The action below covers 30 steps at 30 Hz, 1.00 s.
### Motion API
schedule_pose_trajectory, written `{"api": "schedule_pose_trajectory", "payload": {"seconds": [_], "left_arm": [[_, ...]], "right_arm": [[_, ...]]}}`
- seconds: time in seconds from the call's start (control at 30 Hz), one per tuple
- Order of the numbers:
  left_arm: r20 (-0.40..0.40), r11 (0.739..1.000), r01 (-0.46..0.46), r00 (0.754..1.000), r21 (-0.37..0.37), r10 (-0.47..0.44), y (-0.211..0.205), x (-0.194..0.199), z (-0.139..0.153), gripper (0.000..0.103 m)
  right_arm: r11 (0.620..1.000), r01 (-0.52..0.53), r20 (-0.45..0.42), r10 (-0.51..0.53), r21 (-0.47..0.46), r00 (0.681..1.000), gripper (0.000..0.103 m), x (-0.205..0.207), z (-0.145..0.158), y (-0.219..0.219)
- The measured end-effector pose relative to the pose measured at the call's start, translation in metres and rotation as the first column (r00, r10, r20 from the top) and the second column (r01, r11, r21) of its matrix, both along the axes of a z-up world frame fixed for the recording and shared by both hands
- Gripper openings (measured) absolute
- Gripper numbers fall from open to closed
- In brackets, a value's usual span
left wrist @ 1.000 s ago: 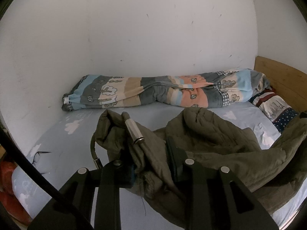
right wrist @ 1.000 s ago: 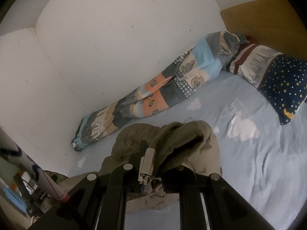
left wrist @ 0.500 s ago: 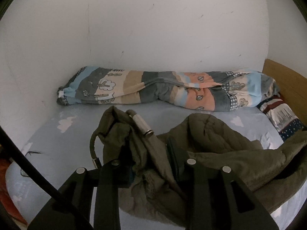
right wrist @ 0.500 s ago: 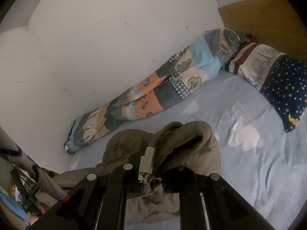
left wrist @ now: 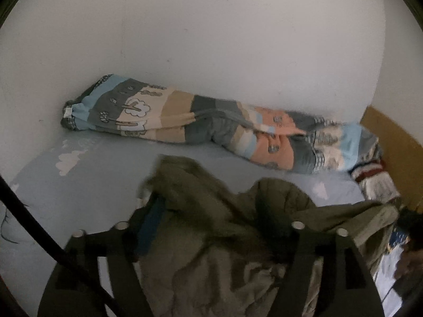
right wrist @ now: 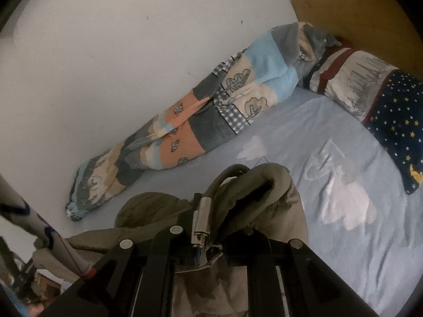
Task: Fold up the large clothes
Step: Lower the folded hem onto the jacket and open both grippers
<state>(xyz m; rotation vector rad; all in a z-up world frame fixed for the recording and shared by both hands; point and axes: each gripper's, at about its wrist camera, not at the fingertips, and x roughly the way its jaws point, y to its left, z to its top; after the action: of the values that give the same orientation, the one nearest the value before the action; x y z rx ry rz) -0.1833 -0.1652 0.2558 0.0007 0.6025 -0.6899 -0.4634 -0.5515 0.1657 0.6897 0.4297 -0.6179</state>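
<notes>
An olive-green padded jacket (left wrist: 238, 216) hangs between both grippers above the light blue bed sheet (left wrist: 79, 185). In the left wrist view my left gripper (left wrist: 211, 237) has its jaws wide apart, with loose jacket fabric draped between and over them; the view is blurred. In the right wrist view my right gripper (right wrist: 211, 235) is shut on a fold of the jacket (right wrist: 259, 192), with a metal cord end (right wrist: 201, 219) lying beside its left finger.
A rolled patchwork blanket (left wrist: 211, 129) lies along the white wall, also in the right wrist view (right wrist: 211, 121). A star-patterned pillow (right wrist: 383, 111) lies by the wooden headboard (right wrist: 343, 8). A black cable (left wrist: 39, 232) crosses the lower left.
My left gripper has opened from its grip on the jacket and has swung with motion blur. The right gripper keeps its hold and has shifted slightly.
</notes>
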Motion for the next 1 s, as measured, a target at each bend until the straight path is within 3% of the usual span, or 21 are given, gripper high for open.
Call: {"api": "schedule_pose_trajectory", "payload": {"seconds": [0.1, 0.27, 0.37, 0.47, 0.57, 0.73, 0.8, 0.9, 1.0], "left_arm": [[0.022, 0.999, -0.046, 0.999, -0.003, 0.046, 0.012, 0.008, 0.0, 0.072], [0.081, 0.999, -0.048, 0.996, 0.006, 0.048, 0.012, -0.001, -0.005, 0.072], [0.083, 1.0, 0.02, 0.996, 0.022, -0.022, -0.006, -0.017, -0.013, 0.072], [0.052, 0.985, 0.15, 0.987, 0.09, -0.155, -0.047, -0.034, -0.036, 0.073], [0.058, 0.963, 0.195, 0.976, 0.186, -0.209, -0.087, -0.051, -0.073, 0.073], [0.002, 0.948, 0.179, 0.983, 0.262, -0.186, -0.121, -0.039, -0.117, 0.073], [-0.023, 0.951, 0.164, 0.986, 0.264, -0.163, -0.126, -0.028, -0.127, 0.073], [-0.044, 0.952, 0.155, 0.988, 0.265, -0.148, -0.132, -0.018, -0.136, 0.073], [-0.037, 0.947, 0.144, 0.99, 0.286, -0.139, -0.139, -0.014, -0.144, 0.075]], "right_arm": [[1.0, 0.022, -0.017, -0.022, 0.022, 1.0, 0.012, 0.012, -0.012, -0.013], [0.998, 0.056, -0.062, -0.054, 0.032, 0.997, 0.012, 0.033, -0.033, -0.032], [0.996, 0.077, -0.089, -0.074, 0.035, 0.993, 0.012, 0.045, -0.043, -0.042], [0.994, 0.091, -0.108, -0.085, 0.052, 0.99, 0.012, 0.054, -0.052, -0.05], [0.991, 0.1, -0.103, -0.09, 0.094, 0.991, 0.014, 0.058, -0.06, -0.058], [0.98, 0.067, -0.025, -0.064, 0.186, 0.998, 0.026, 0.047, -0.063, -0.069], [0.98, 0.038, 0.015, -0.042, 0.197, 0.999, 0.039, 0.038, -0.059, -0.069], [0.986, 0.022, 0.067, -0.033, 0.162, 0.997, 0.052, 0.02, -0.046, -0.065], [0.995, -0.004, 0.06, -0.002, 0.099, 0.998, 0.052, 0.011, -0.036, -0.055]]}}
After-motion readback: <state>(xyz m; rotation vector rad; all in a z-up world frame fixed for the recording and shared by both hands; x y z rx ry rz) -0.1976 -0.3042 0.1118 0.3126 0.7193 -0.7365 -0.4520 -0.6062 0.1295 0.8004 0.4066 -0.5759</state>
